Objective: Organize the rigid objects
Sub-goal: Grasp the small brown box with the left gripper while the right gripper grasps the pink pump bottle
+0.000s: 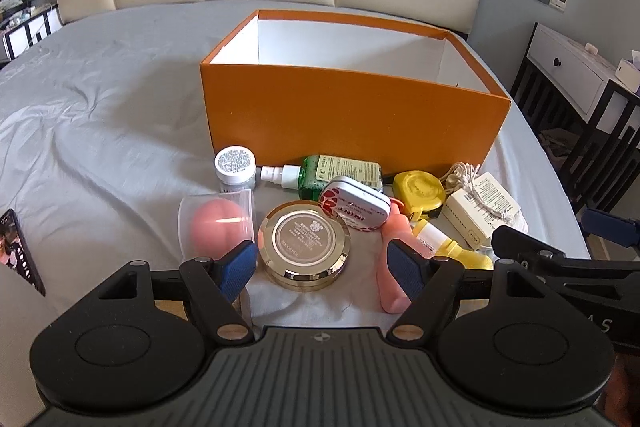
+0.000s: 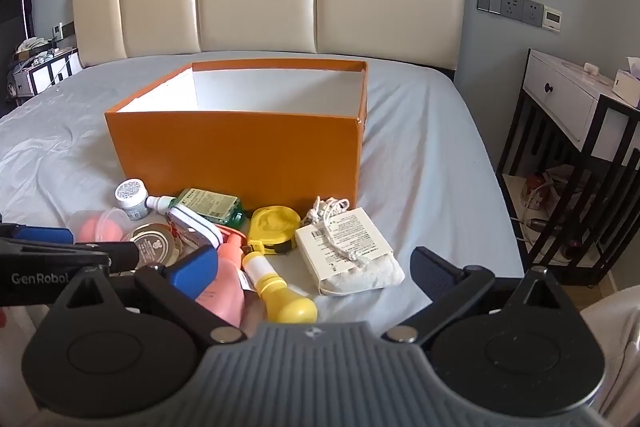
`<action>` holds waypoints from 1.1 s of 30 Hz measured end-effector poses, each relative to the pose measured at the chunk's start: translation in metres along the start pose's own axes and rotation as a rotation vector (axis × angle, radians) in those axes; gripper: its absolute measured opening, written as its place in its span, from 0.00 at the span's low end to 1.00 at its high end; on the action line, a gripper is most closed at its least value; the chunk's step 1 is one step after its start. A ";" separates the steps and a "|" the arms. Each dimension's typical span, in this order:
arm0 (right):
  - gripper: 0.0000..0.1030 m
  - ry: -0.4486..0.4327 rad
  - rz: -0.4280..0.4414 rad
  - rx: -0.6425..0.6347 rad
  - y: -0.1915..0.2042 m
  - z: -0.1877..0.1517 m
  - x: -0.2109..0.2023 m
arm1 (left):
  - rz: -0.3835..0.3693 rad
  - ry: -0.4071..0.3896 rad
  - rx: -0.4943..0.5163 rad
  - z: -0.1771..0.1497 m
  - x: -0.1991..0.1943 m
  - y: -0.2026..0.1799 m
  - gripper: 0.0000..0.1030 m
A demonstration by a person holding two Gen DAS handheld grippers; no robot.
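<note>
Near the bed's foot edge, on the wrinkled grey sheet (image 1: 100, 115), a smooth orange cardboard box (image 1: 352, 123) stands open-topped. Just before it huddle a round gold compact (image 1: 306, 247), a glossy mint tin (image 1: 354, 205) and a yellow tape measure (image 2: 274, 227). Left gripper (image 1: 322, 265) and right gripper (image 2: 316, 267) both gape wide, holding nothing.

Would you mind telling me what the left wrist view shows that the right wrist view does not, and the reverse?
Only the left wrist view shows the phone at its left edge and the whole top of the gold compact between the open left gripper. Only the right wrist view shows the cables under the nightstand. Both show the orange box, yellow tape measure and mint tin.
</note>
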State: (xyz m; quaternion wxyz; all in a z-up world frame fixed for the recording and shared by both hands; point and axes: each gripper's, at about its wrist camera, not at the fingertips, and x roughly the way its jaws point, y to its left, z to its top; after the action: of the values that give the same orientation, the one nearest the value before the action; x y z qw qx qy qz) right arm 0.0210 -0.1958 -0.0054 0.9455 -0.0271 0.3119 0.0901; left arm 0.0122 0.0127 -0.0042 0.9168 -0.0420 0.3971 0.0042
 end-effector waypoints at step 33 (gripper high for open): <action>0.51 0.366 0.243 0.022 0.049 0.019 0.101 | 0.015 0.560 0.001 0.034 0.053 0.067 0.83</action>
State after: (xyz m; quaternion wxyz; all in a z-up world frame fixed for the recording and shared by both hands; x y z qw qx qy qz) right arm 0.1028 -0.1296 -0.0503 0.8556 0.0052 0.4800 0.1936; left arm 0.0708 0.0812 -0.0246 0.7712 -0.0384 0.6354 -0.0011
